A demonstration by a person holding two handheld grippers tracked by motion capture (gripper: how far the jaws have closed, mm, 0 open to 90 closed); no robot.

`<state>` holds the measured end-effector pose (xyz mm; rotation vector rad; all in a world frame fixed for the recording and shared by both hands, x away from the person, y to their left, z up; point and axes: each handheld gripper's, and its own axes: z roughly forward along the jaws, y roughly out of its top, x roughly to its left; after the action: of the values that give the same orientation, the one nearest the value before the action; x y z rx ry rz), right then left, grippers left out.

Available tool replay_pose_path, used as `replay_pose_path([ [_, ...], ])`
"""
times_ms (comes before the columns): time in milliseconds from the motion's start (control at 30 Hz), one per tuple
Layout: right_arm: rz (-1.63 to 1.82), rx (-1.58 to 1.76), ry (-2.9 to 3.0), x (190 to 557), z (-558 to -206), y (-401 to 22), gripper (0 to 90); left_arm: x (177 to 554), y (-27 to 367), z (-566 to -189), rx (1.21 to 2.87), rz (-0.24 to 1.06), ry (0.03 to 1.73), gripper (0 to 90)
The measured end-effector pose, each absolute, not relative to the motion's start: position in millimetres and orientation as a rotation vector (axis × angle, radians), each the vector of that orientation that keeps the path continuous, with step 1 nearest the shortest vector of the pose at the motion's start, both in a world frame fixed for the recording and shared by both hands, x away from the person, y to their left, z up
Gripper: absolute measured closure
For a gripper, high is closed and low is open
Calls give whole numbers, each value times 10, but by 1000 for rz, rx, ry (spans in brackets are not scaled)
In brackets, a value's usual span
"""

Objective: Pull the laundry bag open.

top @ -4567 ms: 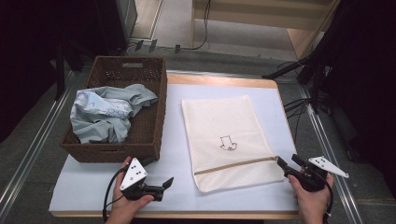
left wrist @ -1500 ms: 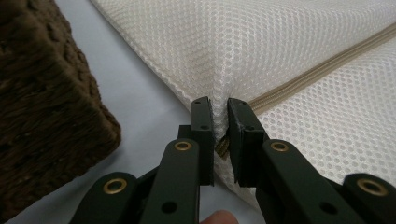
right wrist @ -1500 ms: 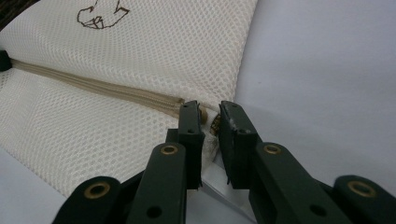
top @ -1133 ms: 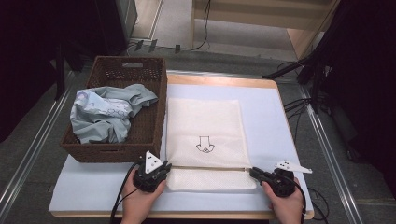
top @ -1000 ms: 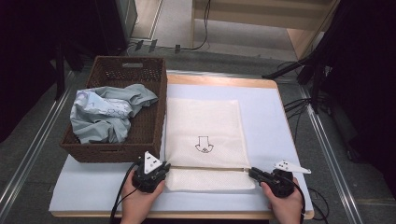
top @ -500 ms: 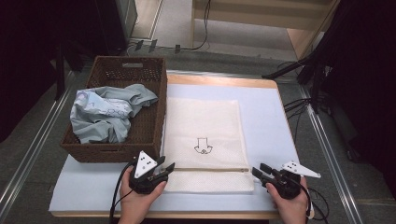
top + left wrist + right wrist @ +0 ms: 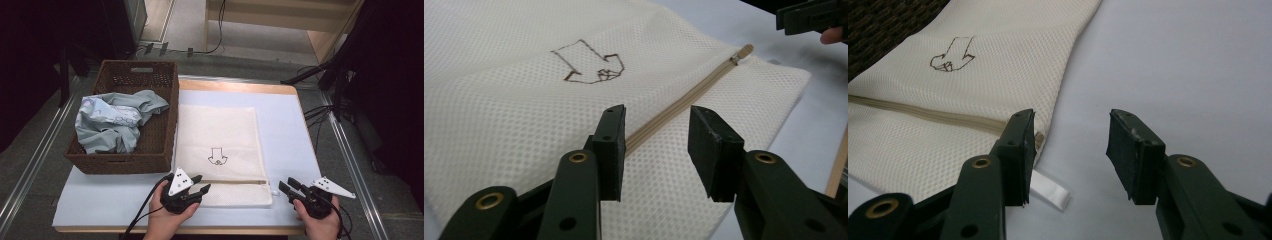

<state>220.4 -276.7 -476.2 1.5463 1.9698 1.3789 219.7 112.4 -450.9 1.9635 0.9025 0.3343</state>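
The left gripper [image 7: 199,185] hides the cream mesh laundry bag's [image 7: 220,145] near-left corner. Zipper [image 7: 684,102] runs across it, arrow print at twelve o'clock. Both the left and the right gripper [image 7: 287,186] have just been opening, jaws apart, holding nothing.

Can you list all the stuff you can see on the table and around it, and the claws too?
Mesh bag: one, cream, flat on the table beside the basket, with an arrow drawing and a tan zipper near the person's end.
Basket: one, dark brown wicker, at the table's left side.
Clothes: a crumpled heap, pale blue-grey, inside the basket.
Table: one, pale blue top with a wooden edge.
Cables: several, black, on the floor to the right.
Left claw: one, black, open above the bag's near left part, gripping nothing.
Right claw: one, black, open beside the bag's near right corner, gripping nothing.
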Motion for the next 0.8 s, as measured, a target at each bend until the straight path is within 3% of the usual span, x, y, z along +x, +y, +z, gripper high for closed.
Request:
replay_pose_path([
  [567, 1391, 1564, 2128, 2230, -4905, -2559, 565, 2354, 540, -4568, 2039, 269, 822, 757],
  [800, 1366, 1556, 2129, 2270, -4928, -2486, 541, 2408, 348, -4596, 2053, 232, 805, 765],
])
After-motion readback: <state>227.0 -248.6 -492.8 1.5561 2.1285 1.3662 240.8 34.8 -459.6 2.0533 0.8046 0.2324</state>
